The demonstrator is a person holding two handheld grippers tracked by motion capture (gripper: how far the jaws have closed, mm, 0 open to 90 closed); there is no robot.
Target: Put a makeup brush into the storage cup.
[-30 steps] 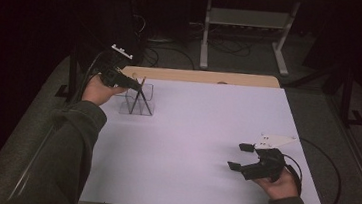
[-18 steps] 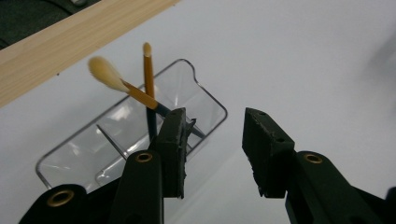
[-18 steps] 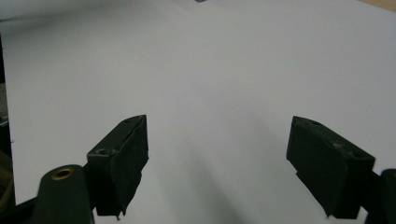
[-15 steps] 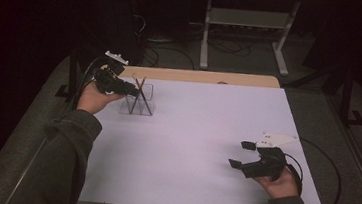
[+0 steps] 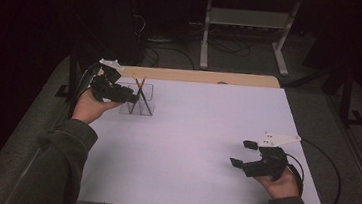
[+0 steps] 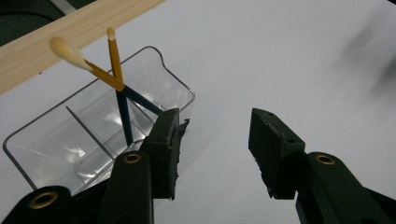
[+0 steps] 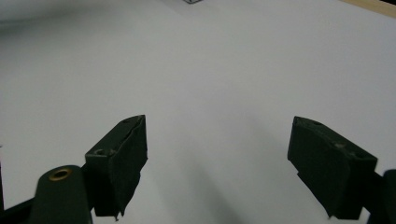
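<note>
Left gripper view, status?
— Left gripper point(image 6: 215, 149) gapes empty beside clear organizer point(image 6: 42, 144). Two brushes point(image 6: 122, 114) stand crossed inside, tips up, at table's far-left. Right gripper point(image 7: 217, 163) wide, empty.

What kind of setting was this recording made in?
Probably a lab or data-collection workspace: a white table in a dark room, cables on the floor, a metal stand behind. The left gripper is beside a clear plastic organizer holding two brushes.

room: dark | grey floor point(image 5: 30, 132) | metal stand point(image 5: 246, 25) behind white table point(image 5: 206, 134)
</note>
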